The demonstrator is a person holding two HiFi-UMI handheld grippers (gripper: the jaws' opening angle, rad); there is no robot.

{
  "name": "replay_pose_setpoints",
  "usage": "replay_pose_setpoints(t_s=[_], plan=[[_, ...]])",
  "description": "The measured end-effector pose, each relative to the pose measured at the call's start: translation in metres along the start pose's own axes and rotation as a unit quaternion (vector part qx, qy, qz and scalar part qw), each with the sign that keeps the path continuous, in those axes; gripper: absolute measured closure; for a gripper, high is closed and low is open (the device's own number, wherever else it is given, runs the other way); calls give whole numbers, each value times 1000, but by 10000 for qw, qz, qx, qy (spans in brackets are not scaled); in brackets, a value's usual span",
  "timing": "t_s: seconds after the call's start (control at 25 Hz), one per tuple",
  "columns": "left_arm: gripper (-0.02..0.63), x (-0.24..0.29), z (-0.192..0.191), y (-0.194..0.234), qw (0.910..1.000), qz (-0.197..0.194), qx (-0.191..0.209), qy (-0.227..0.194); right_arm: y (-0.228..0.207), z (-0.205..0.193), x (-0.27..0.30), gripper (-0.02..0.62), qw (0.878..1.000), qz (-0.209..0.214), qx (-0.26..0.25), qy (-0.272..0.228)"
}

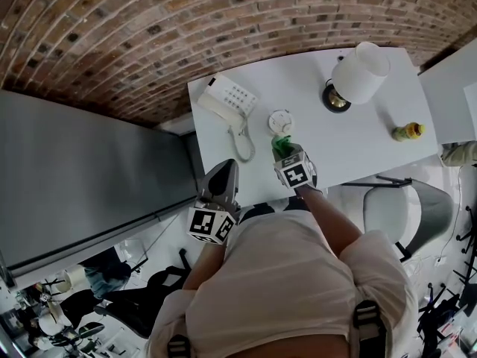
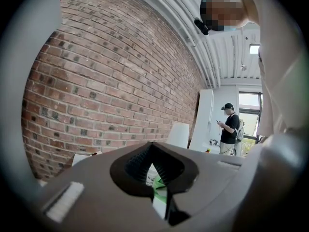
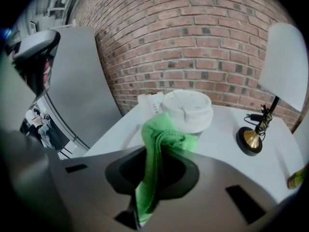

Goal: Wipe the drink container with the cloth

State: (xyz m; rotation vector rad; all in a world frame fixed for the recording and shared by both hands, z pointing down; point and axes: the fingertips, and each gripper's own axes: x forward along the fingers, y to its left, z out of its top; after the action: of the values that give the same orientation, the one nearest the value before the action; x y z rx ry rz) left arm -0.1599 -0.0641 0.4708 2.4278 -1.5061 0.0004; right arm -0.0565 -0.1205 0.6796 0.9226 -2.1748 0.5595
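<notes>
Standing on the white table (image 1: 358, 144), just ahead of the front edge: 1 drink container, a cup (image 3: 187, 111) with a white lid, upright.

Item 2, green cloth (image 3: 161, 134): bunched and clamped between the fingers of the right gripper (image 1: 285, 155), with its free fold pushed forward against the cup's near side below the lid. Held so, it was judged ready for rubbing the wall, with wiping barely begun or about to begin.

Item 3, left gripper (image 1: 226, 171): fingers drawn together on nothing, hanging off the table's near-left corner, well apart from the cup. The cup therefore stood unsteadied; a firm push from the cloth could slide or tip it.

Other stock on the table:
- 1 white telephone (image 1: 227, 103), left of the cup
- 1 lamp (image 1: 358, 73) with a white shade, behind and right
- 1 small yellow bottle (image 1: 408, 131), far right

All 3 lay clear of the wiping path.
</notes>
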Motion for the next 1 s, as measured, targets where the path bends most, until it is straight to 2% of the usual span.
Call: replay_pose_setpoints(t_s=[0.32,1.0], plan=[[606,4,-1,-1,10000,58,-16,40,0,-4,8,554,9996,103,-228,137],[606,12,-2,13,9997,204,-41,91,-12,-36,43,554,9967,154,-358,708]])
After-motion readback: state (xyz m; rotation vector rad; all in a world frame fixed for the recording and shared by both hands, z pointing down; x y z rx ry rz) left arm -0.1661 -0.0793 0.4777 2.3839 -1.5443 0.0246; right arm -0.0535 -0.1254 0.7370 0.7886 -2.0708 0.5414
